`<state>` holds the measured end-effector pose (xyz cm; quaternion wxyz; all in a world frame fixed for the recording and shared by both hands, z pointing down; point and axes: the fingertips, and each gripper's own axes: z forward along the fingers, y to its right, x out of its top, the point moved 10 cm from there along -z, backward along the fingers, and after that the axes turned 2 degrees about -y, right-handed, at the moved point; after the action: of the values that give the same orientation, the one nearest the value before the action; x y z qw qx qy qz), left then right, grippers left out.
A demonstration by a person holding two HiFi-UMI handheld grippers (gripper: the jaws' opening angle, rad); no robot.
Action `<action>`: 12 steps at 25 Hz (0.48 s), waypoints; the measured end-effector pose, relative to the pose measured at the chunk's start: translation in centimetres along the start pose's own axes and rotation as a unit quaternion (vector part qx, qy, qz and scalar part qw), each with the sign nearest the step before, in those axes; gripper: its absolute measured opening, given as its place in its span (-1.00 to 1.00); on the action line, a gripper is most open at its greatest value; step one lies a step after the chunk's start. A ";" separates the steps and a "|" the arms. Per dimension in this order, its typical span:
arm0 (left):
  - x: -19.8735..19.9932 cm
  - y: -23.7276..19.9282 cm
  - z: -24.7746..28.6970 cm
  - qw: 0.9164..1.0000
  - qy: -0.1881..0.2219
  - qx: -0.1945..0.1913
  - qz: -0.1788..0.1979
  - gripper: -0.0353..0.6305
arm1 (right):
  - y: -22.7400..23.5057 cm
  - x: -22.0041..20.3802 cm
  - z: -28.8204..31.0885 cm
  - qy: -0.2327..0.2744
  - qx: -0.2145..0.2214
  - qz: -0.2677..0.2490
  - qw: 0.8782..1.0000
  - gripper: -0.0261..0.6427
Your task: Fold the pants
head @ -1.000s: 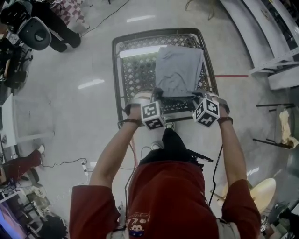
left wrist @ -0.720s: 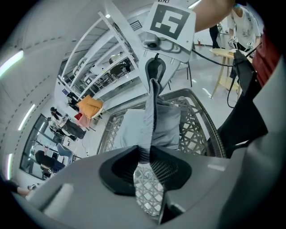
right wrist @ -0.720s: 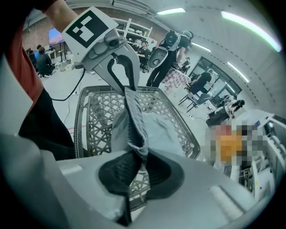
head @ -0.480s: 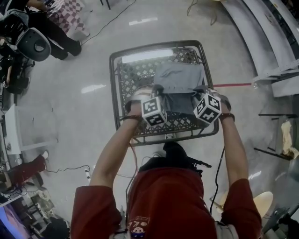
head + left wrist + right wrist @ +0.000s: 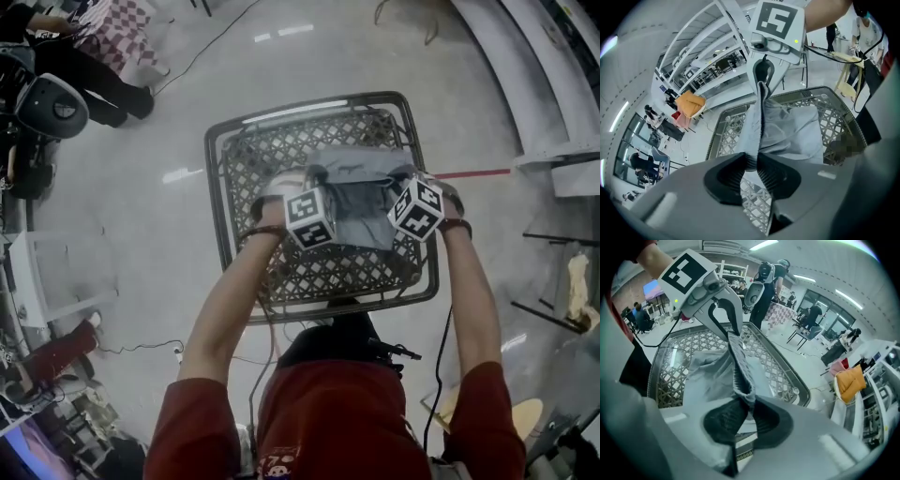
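Left hand-held gripper and right hand-held gripper each pinch the grey pants — held edge crosswise.

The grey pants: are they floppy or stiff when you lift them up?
Probably floppy: the pants sag and crease between the left gripper and right gripper, which pinch their edge. Likely light too, since two small pinches seem enough to lift that edge. They should drape onto the lattice table rather than roll.
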<state>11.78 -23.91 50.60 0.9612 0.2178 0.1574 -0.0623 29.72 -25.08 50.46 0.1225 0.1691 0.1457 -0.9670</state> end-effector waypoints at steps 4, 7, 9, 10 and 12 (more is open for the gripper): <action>-0.5 0.0 3.7 1.000 -0.016 -0.022 -0.001 -0.62 | 0.9 -1.2 3.6 -0.006 0.024 0.021 0.999 -0.84; -0.8 0.4 5.8 0.999 -0.025 -0.022 -0.002 -0.62 | 1.2 -2.1 5.7 -0.009 0.031 0.033 0.999 -0.84; -0.9 0.6 6.6 0.999 -0.025 -0.017 -0.010 -0.61 | 1.1 -2.6 6.7 -0.010 0.034 0.038 0.999 -0.84; -1.0 0.7 6.9 0.999 -0.026 -0.015 -0.013 -0.61 | 1.0 -2.8 7.0 -0.010 0.035 0.039 0.999 -0.84; -1.2 0.9 7.3 0.999 -0.030 -0.011 -0.011 -0.60 | 0.8 -3.0 7.5 -0.009 0.035 0.041 0.999 -0.83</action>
<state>12.87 -26.25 57.62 0.9671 0.2034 0.1319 -0.0774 30.46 -27.70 58.13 0.1577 0.1700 0.1039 -0.9672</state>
